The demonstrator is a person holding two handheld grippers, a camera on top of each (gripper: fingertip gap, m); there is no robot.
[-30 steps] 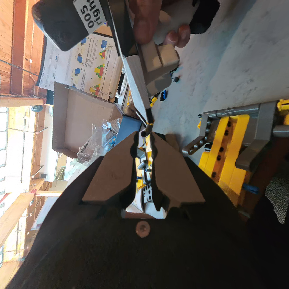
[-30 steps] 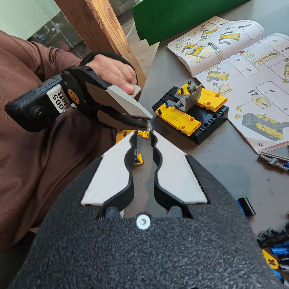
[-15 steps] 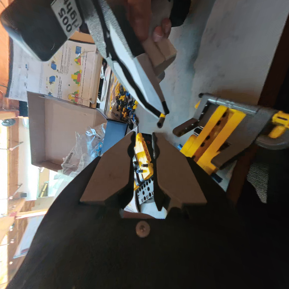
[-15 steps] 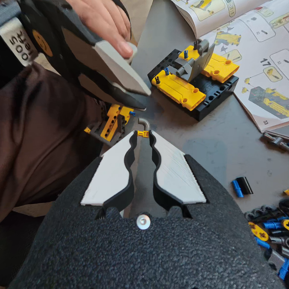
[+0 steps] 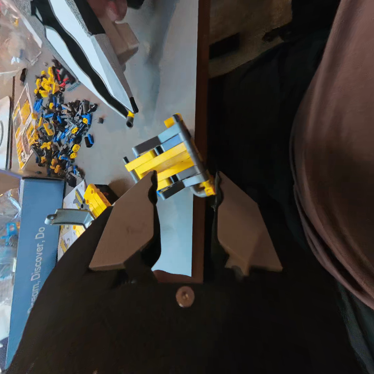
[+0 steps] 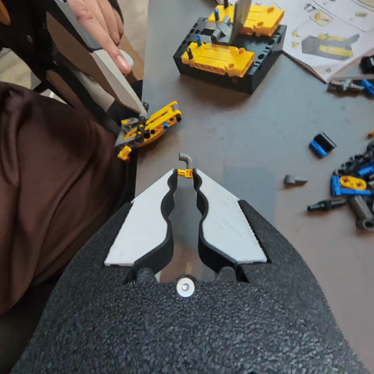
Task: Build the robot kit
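Note:
My right gripper (image 6: 184, 172) is shut on a small yellow connector (image 6: 184, 173) with a grey elbow tube (image 6: 186, 159) sticking out ahead, held just above the grey table (image 6: 232, 141). It also shows in the left wrist view (image 5: 130, 113) with the same piece at its tips. My left gripper (image 5: 186, 178) stands wide open at the table's near edge. A yellow and grey beam assembly (image 5: 168, 159) lies between its fingers; I cannot see the pads pressing on it. In the right wrist view the left gripper's fingers (image 6: 139, 109) straddle that assembly (image 6: 153, 125).
A black base with two yellow panels (image 6: 228, 58) stands farther back, beside an open instruction booklet (image 6: 323, 24). Loose blue, black and yellow pieces (image 6: 354, 192) lie at the right, also seen in the left wrist view (image 5: 58, 129). A blue box (image 5: 36, 232) is at left. A person's brown garment (image 6: 50, 182) is close.
My left gripper let go of the grey elbow tube, swung to the beam assembly at the table edge and opened wide around it. My right gripper kept the yellow connector and drew back.

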